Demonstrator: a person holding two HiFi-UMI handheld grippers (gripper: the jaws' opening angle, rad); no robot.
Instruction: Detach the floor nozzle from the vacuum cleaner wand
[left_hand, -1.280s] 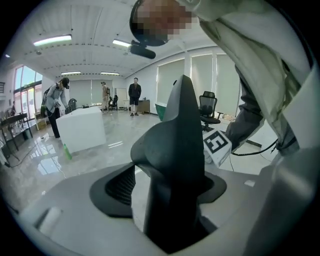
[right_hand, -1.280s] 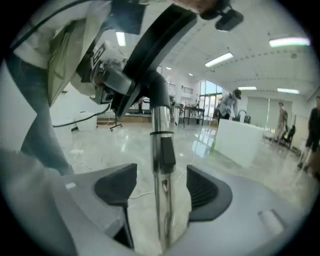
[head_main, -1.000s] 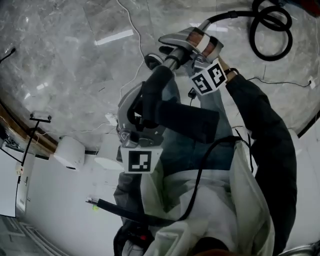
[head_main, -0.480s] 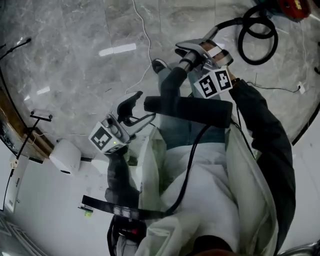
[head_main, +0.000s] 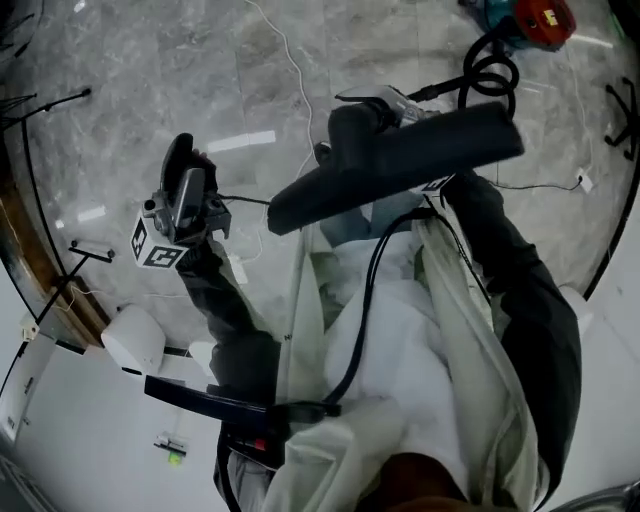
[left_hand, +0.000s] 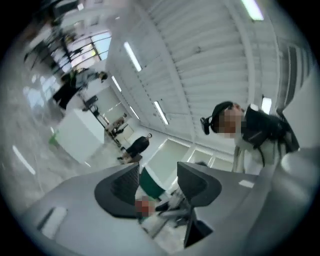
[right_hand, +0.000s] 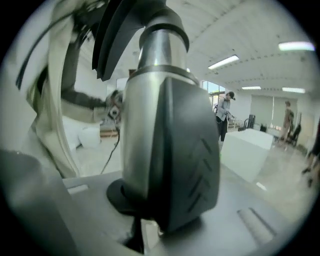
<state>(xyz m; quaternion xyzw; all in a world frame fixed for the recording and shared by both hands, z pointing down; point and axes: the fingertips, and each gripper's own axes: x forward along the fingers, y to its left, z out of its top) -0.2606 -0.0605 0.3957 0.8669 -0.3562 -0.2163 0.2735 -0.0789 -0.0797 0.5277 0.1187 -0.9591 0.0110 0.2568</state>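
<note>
While the left gripper (left_hand: 157, 186) hangs raised with nothing between its two ribbed dark jaws, which stand apart and have just been closing, the right gripper (right_hand: 152, 210) is clamped on the single vacuum wand (right_hand: 145, 120), a shiny metal tube with a dark plastic shell, its jaws having just closed in. One floor nozzle (head_main: 400, 160), a long matte black bar, sits at the wand's end just beside that gripper; whether the joint has parted cannot be told. One black hose (head_main: 490, 72) coils towards one red-and-teal vacuum body (head_main: 525, 15). Below lies a glossy grey marble floor (head_main: 150, 70) crossed by one thin white cable (head_main: 290, 60). The hall has a white slatted ceiling (left_hand: 210, 55) with strip lights.
</note>
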